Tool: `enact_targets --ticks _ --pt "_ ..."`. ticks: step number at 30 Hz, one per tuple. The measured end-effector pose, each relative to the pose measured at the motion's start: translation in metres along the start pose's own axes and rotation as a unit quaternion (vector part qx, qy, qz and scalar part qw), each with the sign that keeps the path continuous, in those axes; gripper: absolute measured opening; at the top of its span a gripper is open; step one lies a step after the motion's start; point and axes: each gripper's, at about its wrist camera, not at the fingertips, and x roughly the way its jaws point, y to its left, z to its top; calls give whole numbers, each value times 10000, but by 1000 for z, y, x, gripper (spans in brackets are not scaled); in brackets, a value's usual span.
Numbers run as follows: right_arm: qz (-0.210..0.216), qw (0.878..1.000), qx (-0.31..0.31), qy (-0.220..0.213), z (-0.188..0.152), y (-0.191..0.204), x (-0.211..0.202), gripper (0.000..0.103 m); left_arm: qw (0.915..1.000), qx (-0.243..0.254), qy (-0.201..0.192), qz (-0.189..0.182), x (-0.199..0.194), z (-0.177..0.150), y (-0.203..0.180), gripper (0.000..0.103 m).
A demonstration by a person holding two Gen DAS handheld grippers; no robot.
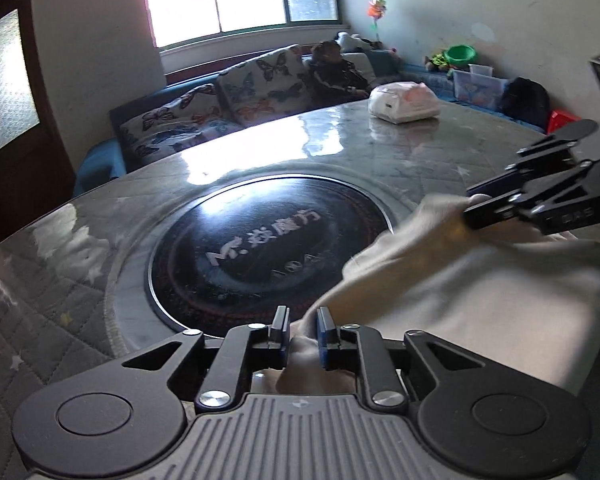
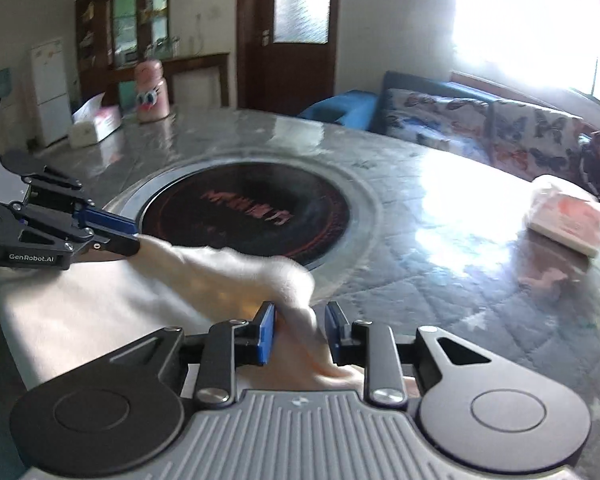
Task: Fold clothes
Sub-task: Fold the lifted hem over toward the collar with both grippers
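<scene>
Currently both black two-finger grippers, left gripper (image 1: 303,326) and right gripper (image 2: 300,328), are standing slightly parted around the cream knit garment (image 1: 480,292) lying on the grey quilted table (image 1: 80,280); likely releasing a fold, next needing withdrawal and regrasping.

I read "GenRobot.AI" on left gripper (image 2: 134,236) body. Ahead of it, round black plate (image 1: 268,248): white lettering, possibly "100", too blurred.

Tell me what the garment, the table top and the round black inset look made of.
Garment: soft cream knit or fleece, matte, draping in folds. Table top: quilted grey fabric seemingly under a clear glossy sheet; stitch lines and window glare show. Inset: black glass or ceramic, probably; mirror-like reflection, printed lettering.
</scene>
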Motion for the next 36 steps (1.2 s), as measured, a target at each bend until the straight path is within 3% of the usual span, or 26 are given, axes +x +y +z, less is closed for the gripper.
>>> enact_targets --ticks 3,7,12,16,22,29,36 --pt "-109 9998 108 -110 -3 -6 -13 25 9997 -165 13 170 0 4 5 17" --pt "-89 9993 239 -260 -5 -9 -29 22 9989 -452 -88 107 -11 15 4 16" --pt "93 9996 220 -143 0 -7 -19 16 9963 -614 -162 -578 -17 33 -21 15" --pt "203 9993 311 -48 3 -7 -4 14 9943 -768 -44 -744 0 39 -32 15" --pt "147 9991 382 96 -4 -10 10 13 9938 -897 286 -599 23 34 -30 15" --pt "103 9996 179 -167 -7 -5 -7 13 9935 -921 292 -595 24 29 -29 15" --pt "-72 9995 291 20 -25 -12 -18 12 9945 -852 271 -553 25 30 -32 15"
